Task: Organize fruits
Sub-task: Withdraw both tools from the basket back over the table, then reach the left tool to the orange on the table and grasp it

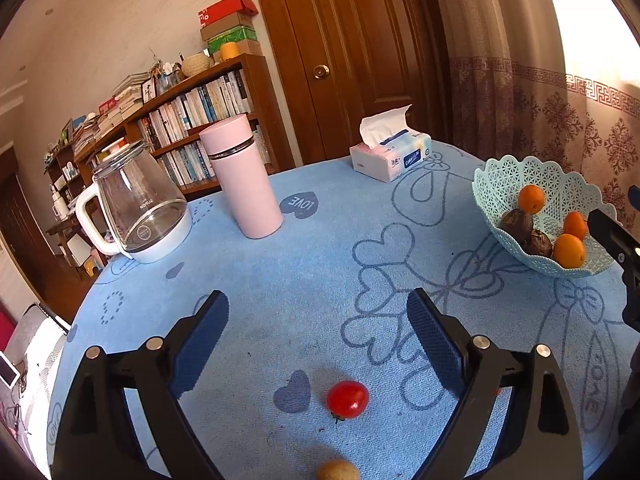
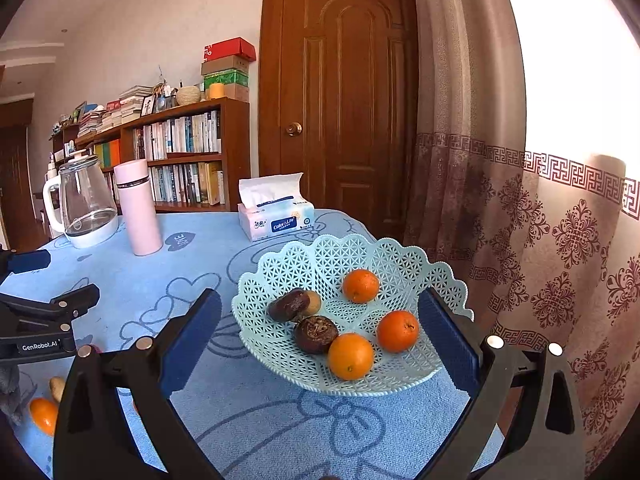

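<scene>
While left gripper [image 1: 318,322] gapes, tomato [image 1: 347,399] beneath, basket [image 2: 304,268] apart.

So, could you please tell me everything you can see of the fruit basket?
The basket is a pale mint, plastic-looking bowl with lattice openwork walls and a scalloped rim. It sits upright on the blue tablecloth near the table's edge by the curtain. Inside lie three oranges and two dark brown fruits, with a lighter brown one partly hidden behind them. The right gripper frames it without touching.
</scene>
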